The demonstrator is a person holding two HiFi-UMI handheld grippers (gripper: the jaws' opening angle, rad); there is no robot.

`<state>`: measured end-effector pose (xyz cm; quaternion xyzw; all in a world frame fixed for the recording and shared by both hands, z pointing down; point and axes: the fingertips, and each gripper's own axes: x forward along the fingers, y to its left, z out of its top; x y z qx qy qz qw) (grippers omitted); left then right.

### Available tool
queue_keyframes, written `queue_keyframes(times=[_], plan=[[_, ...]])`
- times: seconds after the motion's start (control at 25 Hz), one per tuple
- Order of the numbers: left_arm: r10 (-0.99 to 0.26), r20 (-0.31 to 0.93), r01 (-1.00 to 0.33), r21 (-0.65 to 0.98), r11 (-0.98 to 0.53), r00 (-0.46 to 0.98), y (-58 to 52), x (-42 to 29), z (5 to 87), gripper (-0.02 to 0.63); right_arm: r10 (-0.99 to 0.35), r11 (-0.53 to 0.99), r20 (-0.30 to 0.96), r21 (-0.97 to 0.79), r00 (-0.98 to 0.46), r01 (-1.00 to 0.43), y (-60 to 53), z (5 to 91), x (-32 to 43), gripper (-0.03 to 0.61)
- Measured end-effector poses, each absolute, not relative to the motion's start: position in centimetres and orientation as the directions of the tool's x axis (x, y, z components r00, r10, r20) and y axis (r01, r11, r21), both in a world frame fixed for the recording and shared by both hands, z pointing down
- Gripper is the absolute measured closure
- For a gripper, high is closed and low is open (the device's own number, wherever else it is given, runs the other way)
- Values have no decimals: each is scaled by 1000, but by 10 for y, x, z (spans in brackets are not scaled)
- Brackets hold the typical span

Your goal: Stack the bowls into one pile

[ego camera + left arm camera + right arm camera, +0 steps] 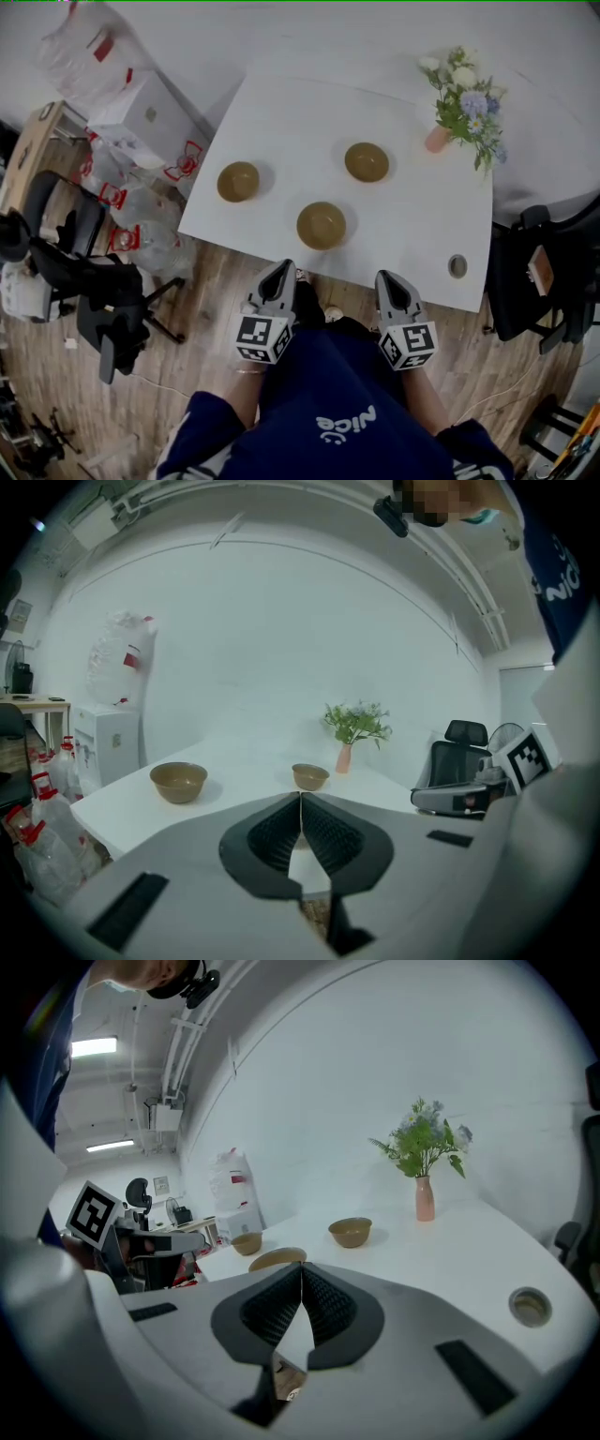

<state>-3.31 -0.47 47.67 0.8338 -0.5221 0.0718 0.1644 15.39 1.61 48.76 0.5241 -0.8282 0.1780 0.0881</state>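
Bowls sit well apart on the white surface (281,122): left bowl (238,181), near bowl (321,225), far bowl (367,161). Hovering short of the edge, left tongs (281,267) and right tongs (387,277) are pinched shut, empty. Danger: closed tips would shove the near bowl, not grip it. The flower vase (437,139) beside the far bowl could topple.
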Motion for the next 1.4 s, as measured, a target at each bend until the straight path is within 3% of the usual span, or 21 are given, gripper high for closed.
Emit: queue_keyframes(times=[0.32,0.96,1.4], plan=[[-842,366,-918,149,-367,396,-58,-72,488,594,-851,384,314,-172,-420,-907,-42,477,125,555],[-812,334,-878,171,-448,479,-159,-113,484,594,-865,394,293,-105,-407,-913,-130,462,64,555],[-859,336,-922,178,-344,386,-188,-171,484,590,-842,431,310,-104,-441,-896,-141,466,46,555]])
